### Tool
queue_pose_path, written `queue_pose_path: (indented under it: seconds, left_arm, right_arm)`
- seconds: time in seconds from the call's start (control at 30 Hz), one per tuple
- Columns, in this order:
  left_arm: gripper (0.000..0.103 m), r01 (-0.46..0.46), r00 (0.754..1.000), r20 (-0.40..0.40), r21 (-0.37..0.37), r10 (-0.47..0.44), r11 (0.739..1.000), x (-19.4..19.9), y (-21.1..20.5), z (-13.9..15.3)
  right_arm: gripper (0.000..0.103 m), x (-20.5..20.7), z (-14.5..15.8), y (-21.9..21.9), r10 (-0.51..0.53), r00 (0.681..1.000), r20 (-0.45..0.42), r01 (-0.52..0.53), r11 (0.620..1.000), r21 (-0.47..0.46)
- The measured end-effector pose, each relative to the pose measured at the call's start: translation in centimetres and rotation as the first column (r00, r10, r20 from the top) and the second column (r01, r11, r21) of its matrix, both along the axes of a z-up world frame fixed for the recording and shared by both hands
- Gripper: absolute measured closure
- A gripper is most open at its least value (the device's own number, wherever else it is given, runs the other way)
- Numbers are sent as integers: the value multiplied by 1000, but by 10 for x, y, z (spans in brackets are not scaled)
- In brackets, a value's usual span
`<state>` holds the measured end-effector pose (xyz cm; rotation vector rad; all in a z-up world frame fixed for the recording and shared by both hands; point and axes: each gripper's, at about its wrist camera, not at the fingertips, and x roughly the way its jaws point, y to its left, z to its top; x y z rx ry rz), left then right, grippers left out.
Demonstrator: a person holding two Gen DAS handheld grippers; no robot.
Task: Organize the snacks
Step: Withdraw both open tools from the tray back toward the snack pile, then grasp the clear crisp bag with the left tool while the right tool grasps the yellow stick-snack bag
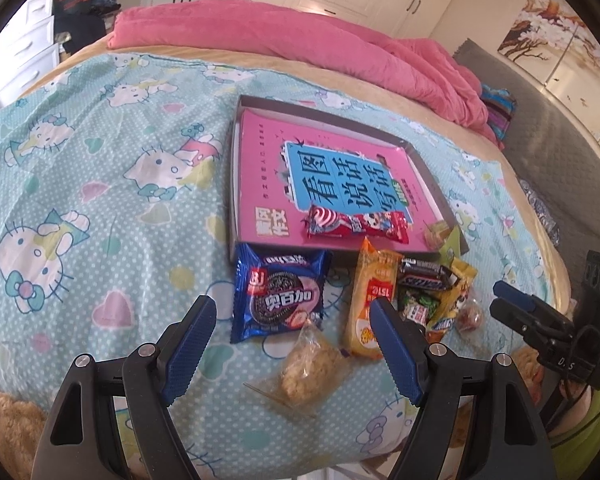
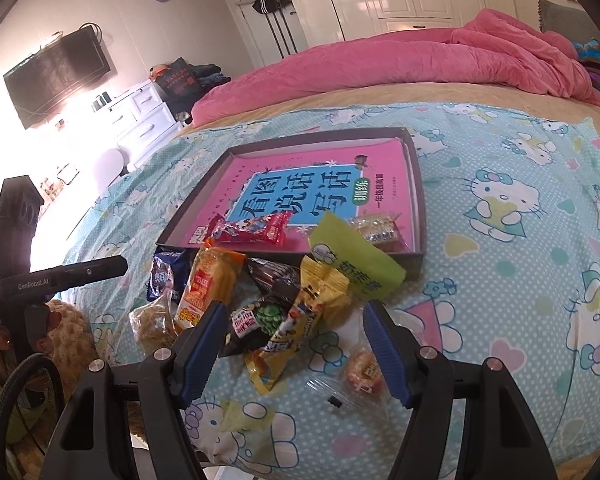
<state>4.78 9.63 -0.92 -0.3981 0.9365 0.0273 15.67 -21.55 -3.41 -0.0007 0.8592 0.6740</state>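
Observation:
A shallow dark tray (image 1: 428,168) (image 2: 418,200) lined with a pink book lies on the bed. In it are a red snack packet (image 1: 356,226) (image 2: 252,230) and a small clear-wrapped sweet (image 1: 438,232) (image 2: 376,228). In front of the tray lies a pile: a blue Oreo pack (image 1: 278,294), an orange packet (image 1: 370,300) (image 2: 210,284), a Snickers bar (image 1: 424,272), a yellow packet (image 2: 296,332), a green bag (image 2: 354,258) and a clear-wrapped cake (image 1: 304,368). My left gripper (image 1: 292,344) is open above the cake. My right gripper (image 2: 292,344) is open around the yellow packet.
The bed has a Hello Kitty sheet (image 1: 100,208) and a pink duvet (image 1: 300,44) at the back. A white dresser (image 2: 148,120) and a wall TV (image 2: 56,76) stand to the left. A small wrapped sweet (image 2: 364,368) lies by my right finger.

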Motion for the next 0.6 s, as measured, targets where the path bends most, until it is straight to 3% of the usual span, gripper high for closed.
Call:
queue_pose_path:
  seconds: [0.6]
  left_arm:
    - [23, 16, 996, -86, 42, -13, 999, -6, -7, -13]
  right_arm:
    - [33, -10, -1, -3, 3, 1000, -18, -3, 1000, -6]
